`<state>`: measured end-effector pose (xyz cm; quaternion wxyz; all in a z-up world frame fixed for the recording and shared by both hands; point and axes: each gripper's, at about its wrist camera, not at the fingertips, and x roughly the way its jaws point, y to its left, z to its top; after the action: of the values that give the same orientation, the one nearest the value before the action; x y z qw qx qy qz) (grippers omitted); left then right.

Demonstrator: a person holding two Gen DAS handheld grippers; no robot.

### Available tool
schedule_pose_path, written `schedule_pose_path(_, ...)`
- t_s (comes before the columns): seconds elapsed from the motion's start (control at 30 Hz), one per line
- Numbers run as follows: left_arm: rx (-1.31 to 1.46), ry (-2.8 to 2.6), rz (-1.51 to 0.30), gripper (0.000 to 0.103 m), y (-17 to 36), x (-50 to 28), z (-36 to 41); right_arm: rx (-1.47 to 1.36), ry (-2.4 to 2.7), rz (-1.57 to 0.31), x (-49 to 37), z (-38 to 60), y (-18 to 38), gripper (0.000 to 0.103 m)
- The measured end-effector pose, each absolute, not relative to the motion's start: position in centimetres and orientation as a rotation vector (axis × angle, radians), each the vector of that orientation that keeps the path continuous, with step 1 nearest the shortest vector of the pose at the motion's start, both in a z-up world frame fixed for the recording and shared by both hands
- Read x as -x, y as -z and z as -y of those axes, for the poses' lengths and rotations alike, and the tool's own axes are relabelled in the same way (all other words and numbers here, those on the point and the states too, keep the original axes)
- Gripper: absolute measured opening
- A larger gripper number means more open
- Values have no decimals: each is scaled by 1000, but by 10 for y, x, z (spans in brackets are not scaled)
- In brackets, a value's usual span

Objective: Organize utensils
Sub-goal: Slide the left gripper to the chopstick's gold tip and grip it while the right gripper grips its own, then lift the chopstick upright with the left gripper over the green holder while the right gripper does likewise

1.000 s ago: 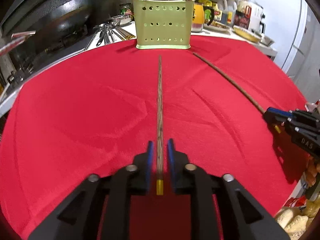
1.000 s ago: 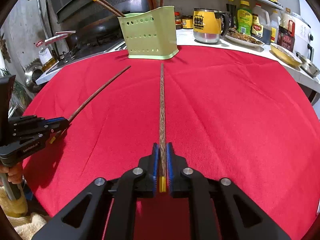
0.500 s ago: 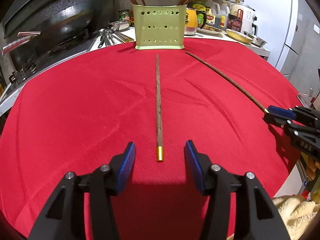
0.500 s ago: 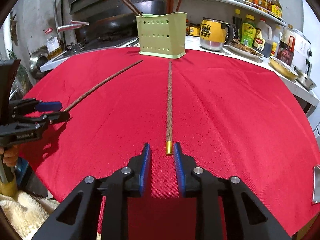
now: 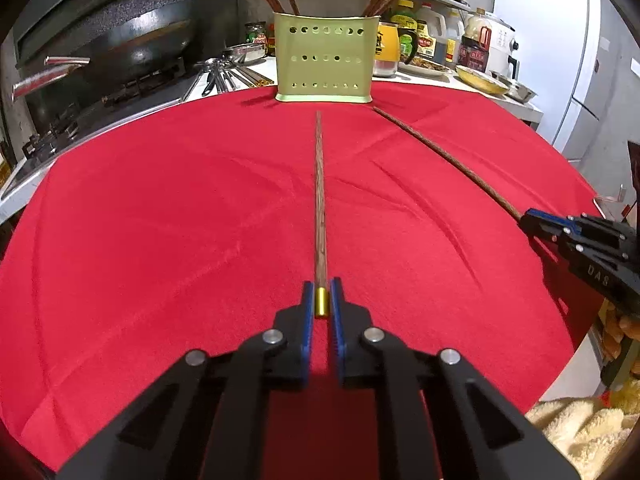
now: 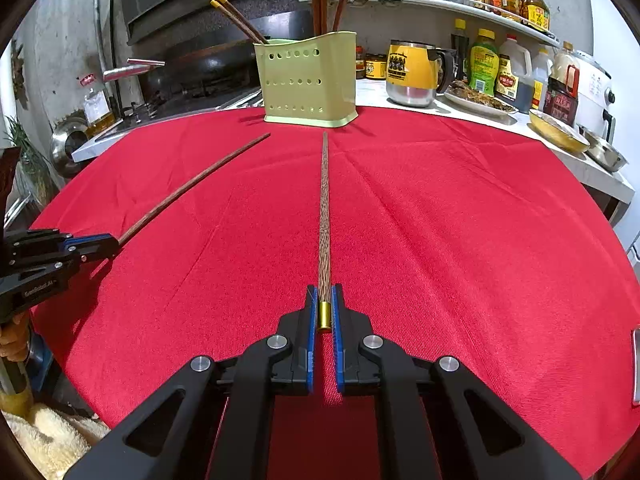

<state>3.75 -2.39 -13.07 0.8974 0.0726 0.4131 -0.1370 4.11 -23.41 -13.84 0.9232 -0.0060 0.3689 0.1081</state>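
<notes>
Two chopsticks on the red cloth (image 5: 160, 240), one in each of our grippers.

Our left gripper (image 5: 321, 300) is clamped on the gold-capped end of the left chopstick (image 5: 320, 200); our right gripper (image 6: 324, 304) pinches the right chopstick (image 6: 324, 220) the same way. Both sticks lie flat, well apart, tips pointing at one green holder (image 6: 310, 80) that stands at the cloth's far edge with several more chopsticks upright in it.

Left claw (image 5: 321, 300) pinching gold-capped end of chopstick (image 5: 319, 200), near tabletop (image 5: 160, 220) front edge. Second chopstick (image 5: 444, 156) runs to right claw (image 5: 530, 220) at right edge. Green holder (image 5: 325, 64) at far edge.
</notes>
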Motion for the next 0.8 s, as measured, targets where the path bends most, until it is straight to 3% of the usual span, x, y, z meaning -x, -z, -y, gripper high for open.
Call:
schedule_pose_path(0.5,-204,274,-807,7,133,-36,29,12,-194,-717,-35,229,140,7)
schedule_pose_path(0.8,-123,226,-659,7,85,-28,6,-72,-225,-689,-29,245,107,7)
